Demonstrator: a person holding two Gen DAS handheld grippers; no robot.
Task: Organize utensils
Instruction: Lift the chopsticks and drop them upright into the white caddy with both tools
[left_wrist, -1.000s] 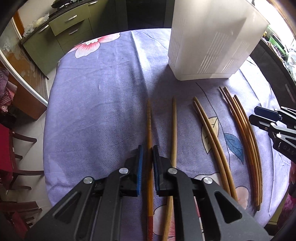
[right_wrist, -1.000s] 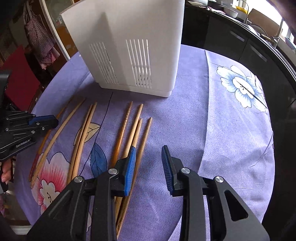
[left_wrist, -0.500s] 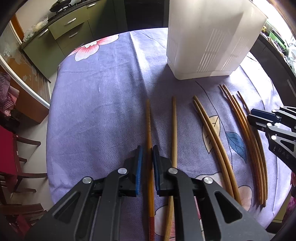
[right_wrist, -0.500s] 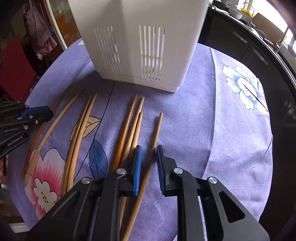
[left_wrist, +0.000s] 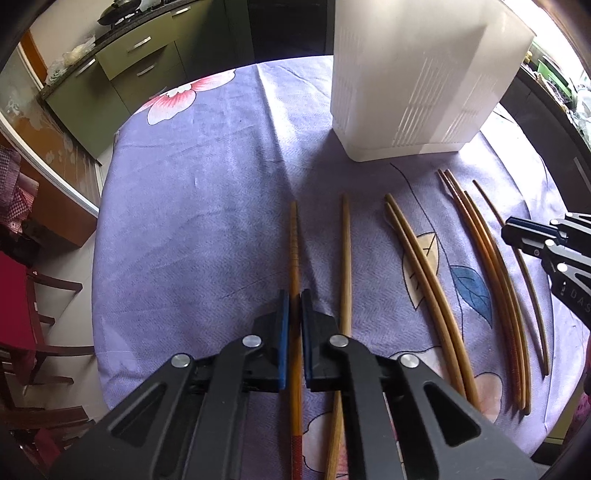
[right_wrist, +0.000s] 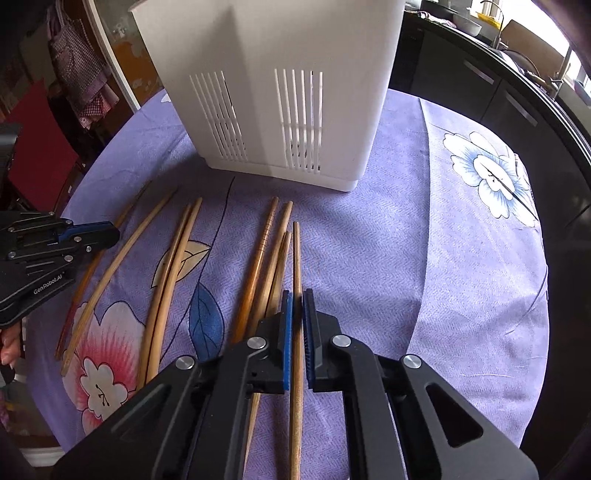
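Chopsticks are laid out in a row on the purple flowered tablecloth (left_wrist: 192, 206), each with its long axis running from the near edge toward the white slotted holder (left_wrist: 417, 85) standing upright behind them; whether anything is inside the holder cannot be told. The leftmost, red-ended chopstick (left_wrist: 294, 251) is clamped in the closed left gripper (left_wrist: 294, 295), and the rightmost chopstick (right_wrist: 296, 258) is clamped in the closed right gripper (right_wrist: 297, 295). "GenRobot.AI" is printed on the left gripper's body in the right wrist view.
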